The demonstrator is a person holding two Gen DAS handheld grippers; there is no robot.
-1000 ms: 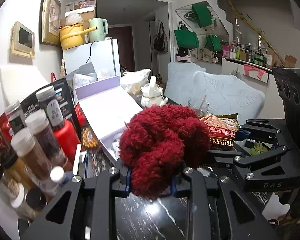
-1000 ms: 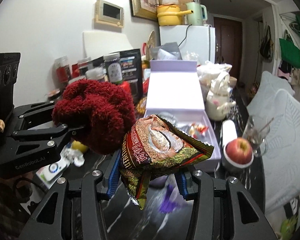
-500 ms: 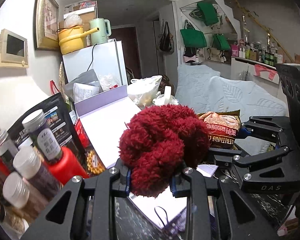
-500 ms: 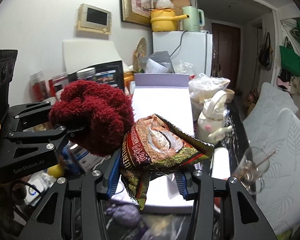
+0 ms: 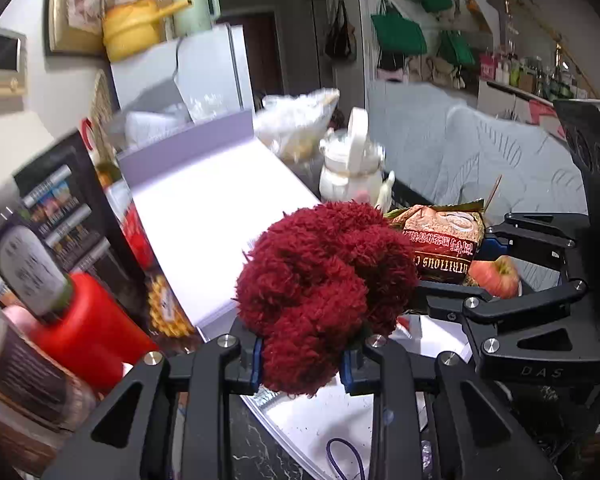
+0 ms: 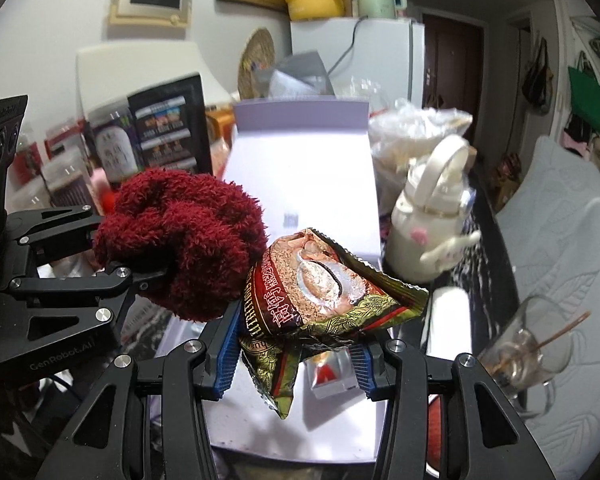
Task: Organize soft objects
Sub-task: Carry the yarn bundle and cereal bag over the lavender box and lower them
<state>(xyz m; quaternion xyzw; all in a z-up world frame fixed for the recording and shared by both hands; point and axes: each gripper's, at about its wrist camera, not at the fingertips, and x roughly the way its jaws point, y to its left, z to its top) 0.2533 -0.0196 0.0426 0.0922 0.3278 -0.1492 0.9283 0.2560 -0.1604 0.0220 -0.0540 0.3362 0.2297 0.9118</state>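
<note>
Largest in both views is the open lavender box (image 6: 300, 176), its pale lid standing up at centre frame and its white floor (image 6: 300, 428) running down to the lower edge between your right gripper's arms. In the left wrist view the same box (image 5: 215, 208) fills the centre left. A white teapot (image 6: 428, 232) stands just right of the box, a white refrigerator (image 6: 380, 52) rises behind it at upper centre, and a glass mug (image 6: 528, 356) with a stick in it sits at the lower right.

Your left gripper (image 5: 302, 360) is closed on the red fluffy cloth (image 5: 324, 288); the blue pads (image 5: 256, 364) press its lower lobe from both sides, and the bunched cloth bulges up over the jaws at centre frame. From the right wrist view the cloth (image 6: 183, 236) hangs at centre left, touching the packet.

Your right gripper (image 6: 295, 356) is closed on the foil snack packet (image 6: 324, 292), gripped at its lower half with a crumpled tail drooping below the jaws, above the box floor. In the left wrist view the packet (image 5: 444, 244) shows just right of the cloth, with a red apple (image 5: 496, 276) right below it.

A small clear wrapped item (image 6: 332, 372) lies in the box under the packet.
</note>
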